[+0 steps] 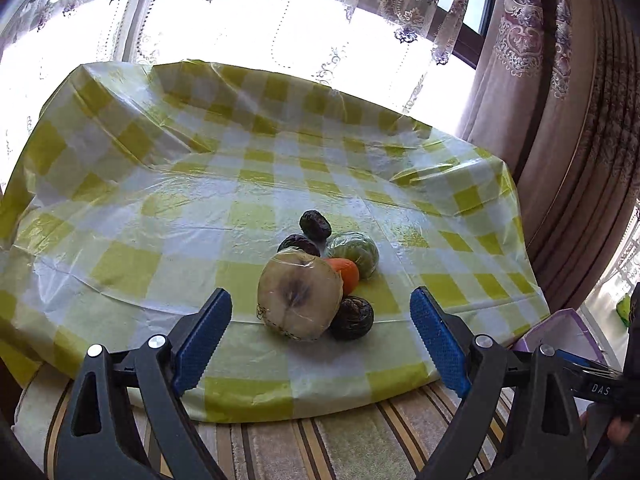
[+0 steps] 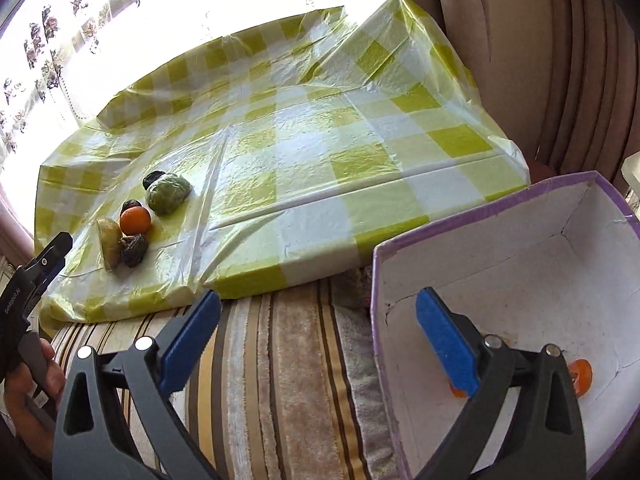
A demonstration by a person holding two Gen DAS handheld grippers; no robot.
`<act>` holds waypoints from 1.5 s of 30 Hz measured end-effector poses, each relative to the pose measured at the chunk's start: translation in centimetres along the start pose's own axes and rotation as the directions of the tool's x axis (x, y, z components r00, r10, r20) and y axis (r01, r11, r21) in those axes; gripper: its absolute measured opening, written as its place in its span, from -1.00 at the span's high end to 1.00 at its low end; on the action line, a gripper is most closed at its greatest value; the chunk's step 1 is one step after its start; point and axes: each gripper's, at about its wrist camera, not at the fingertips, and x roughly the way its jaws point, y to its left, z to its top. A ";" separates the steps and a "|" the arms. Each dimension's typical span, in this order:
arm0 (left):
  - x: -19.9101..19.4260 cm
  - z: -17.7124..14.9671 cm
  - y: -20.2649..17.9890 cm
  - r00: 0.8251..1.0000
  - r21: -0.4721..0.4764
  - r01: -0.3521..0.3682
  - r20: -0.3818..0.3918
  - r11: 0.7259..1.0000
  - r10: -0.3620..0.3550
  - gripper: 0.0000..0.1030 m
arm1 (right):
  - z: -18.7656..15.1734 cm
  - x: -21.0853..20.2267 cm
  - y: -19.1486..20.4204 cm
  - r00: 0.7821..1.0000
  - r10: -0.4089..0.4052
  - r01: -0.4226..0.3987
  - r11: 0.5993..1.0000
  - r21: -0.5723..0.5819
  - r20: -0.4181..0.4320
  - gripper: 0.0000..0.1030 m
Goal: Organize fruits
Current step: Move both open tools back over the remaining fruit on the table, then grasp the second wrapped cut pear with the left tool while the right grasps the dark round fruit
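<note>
Blue-padded jaws of the left gripper [image 1: 320,336] are standing wide and empty at the bottom of the left wrist view, framing the little heap of fruit low in the middle of that frame. That heap is sitting on the checked cloth [image 1: 248,200] covering the tabletop: a cut fruit half in cling film [image 1: 300,294] at the front, a dark wrinkled fruit [image 1: 352,317] touching it at lower right, an orange [image 1: 344,272] tucked behind, a wrapped green fruit [image 1: 354,253] beside the orange, and two more dark fruits [image 1: 308,232] at the back. In the right wrist view, the right gripper [image 2: 320,344] is also showing its jaws spread wide with nothing between them, one pad hanging over the purple-edged box [image 2: 500,216] in the lower right of the frame, where an orange piece [image 2: 580,374] is lying on the white floor, partly hidden behind the gripper. Trouble is likely to come from how tightly the fruits are packed: jaws closing on the wrapped half are probably going to nudge the dark fruit and the orange, and round fruit is apt to roll over the slick, creased plastic toward the near edge and down onto the striped cloth [image 2: 280,360] below. Cling film is looking slippery too, so a pinch on the curved rim could be sliding off. Carrying across the gap to the box is another spot for a drop.
</note>
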 end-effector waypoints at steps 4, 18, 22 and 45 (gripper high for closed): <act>1.7 0.3 2.3 0.995 -0.077 0.056 -0.073 0.995 -0.061 -0.71 | -0.4 1.6 3.2 0.999 0.039 -0.040 0.999 -0.032 -0.012 -0.91; 5.7 0.8 3.4 0.974 -0.093 0.147 -0.159 0.985 -0.161 -0.70 | 0.0 5.0 11.0 0.995 0.097 -0.098 0.983 -0.155 -0.015 -0.91; 6.5 0.7 3.4 0.969 -0.091 0.160 -0.176 0.983 -0.174 -0.68 | -0.1 5.7 12.1 0.995 0.099 -0.099 0.980 -0.173 -0.012 -0.91; 4.1 0.0 6.1 0.999 -0.190 0.015 -0.046 0.982 -0.024 -0.17 | 0.8 8.1 18.1 0.996 0.081 -0.071 0.951 -0.302 0.022 -0.91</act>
